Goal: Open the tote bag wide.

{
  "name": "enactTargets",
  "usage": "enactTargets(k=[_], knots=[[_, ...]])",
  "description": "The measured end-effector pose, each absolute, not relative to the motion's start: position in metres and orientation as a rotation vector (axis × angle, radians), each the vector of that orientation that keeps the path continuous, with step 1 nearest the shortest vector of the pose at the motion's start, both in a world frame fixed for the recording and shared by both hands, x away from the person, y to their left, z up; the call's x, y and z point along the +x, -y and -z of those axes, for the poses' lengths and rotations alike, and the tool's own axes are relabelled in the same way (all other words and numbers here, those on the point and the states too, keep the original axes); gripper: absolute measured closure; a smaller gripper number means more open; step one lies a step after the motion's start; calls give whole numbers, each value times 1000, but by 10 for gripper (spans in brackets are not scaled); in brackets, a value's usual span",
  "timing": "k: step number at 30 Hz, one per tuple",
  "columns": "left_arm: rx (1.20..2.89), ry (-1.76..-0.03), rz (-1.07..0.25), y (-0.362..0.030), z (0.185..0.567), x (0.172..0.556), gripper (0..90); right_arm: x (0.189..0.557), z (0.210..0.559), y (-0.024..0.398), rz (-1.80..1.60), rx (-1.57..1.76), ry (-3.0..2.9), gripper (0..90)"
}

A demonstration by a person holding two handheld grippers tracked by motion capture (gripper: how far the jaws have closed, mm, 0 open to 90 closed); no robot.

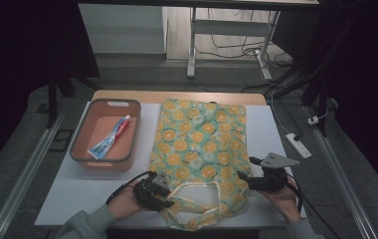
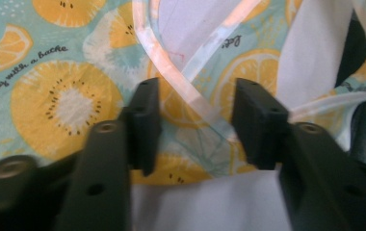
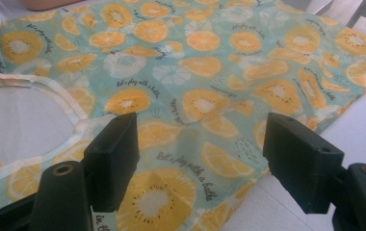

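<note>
High view showed, from left to right, a salmon-coloured plastic basket with a grey rim point(image 1: 80, 137) holding a red, white and blue toothpaste tube point(image 1: 110, 138), then a teal fabric tote bag printed with orange and kiwi slices point(image 1: 199, 142) lying flat on the white-covered table point(image 1: 72, 191), its mouth and pale handles point(image 1: 197, 189) towards the person. The left hand-held gripper point(image 1: 163, 195) sat at the bag's near left corner, jaws spread, with a handle strap point(image 2: 186, 91) passing between them but not yet pinched. The right hand-held gripper point(image 1: 244, 179) hovered at the near right edge, jaws also wide apart over the cloth. The step looked like taking hold of the bag's mouth; next each hand-held gripper would probably need to close on the rim or strap to lift it open. Printed script on the bag read "let's play with a bache" point(image 3: 186, 166); the tube's lettering was too small to read.
</note>
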State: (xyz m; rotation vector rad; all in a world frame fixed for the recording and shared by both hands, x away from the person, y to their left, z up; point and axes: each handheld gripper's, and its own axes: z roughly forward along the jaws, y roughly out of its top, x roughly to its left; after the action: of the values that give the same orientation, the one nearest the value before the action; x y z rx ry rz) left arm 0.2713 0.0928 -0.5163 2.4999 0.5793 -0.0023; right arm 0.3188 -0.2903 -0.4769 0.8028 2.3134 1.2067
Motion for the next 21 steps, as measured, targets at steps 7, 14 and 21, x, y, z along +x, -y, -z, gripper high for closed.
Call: enactTargets(k=[7, 14, 21], knots=[[2505, -595, -1, -96, 515, 273, 860, 318, 477, 289, -1190, 796, -2318, 286], [2469, -607, -39, -102, 508, 272, 892, 317, 477, 289, -1190, 790, -2309, 291], [2314, -601, -100, -115, 478, 267, 893, 310, 465, 283, -1226, 724, -2348, 283]])
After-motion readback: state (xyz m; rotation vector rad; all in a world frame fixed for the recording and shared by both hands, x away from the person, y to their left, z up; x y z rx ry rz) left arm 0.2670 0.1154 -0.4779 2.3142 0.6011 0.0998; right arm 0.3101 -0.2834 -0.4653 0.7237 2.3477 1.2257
